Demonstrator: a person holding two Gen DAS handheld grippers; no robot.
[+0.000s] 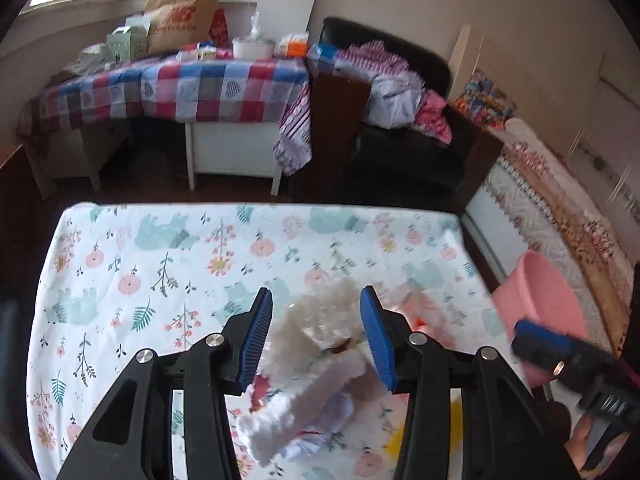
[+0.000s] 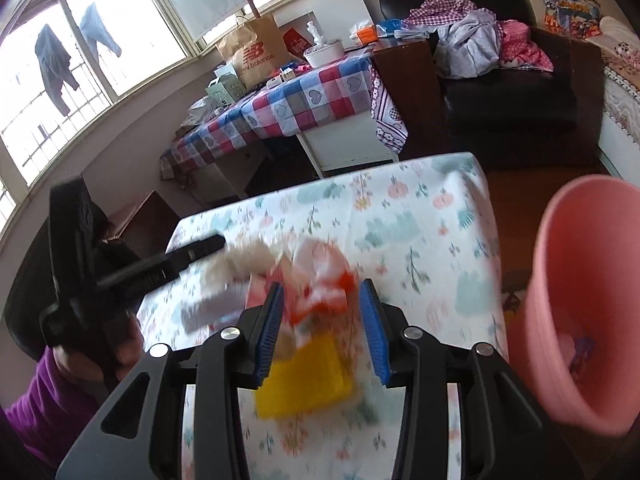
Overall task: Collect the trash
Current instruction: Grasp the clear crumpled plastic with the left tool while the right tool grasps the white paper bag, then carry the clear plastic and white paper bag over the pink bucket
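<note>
A white fluffy tissue wad (image 1: 308, 352) fills the gap between the blue pads of my left gripper (image 1: 316, 290), which is shut on it. One end of the wad hangs toward the camera. From the right wrist view, the left gripper (image 2: 216, 242) has the beige wad (image 2: 248, 260) at its tip. My right gripper (image 2: 321, 284) is open above the floral table. An orange-and-white wrapper (image 2: 320, 280) and a yellow scrap (image 2: 308, 380) lie blurred below it. A pink bin (image 2: 580, 280) stands to the right of the table, with scraps inside. The right gripper (image 1: 540, 340) is in front of the pink bin (image 1: 536, 292).
The floral-cloth table (image 1: 160, 280) ends at a far edge with dark floor beyond. A checked-cloth desk (image 1: 180, 92) with bags and boxes stands behind. A black armchair (image 1: 400, 152) piled with clothes and a bed (image 1: 560, 208) are at the right. A purple sleeve (image 2: 48, 408) is at lower left.
</note>
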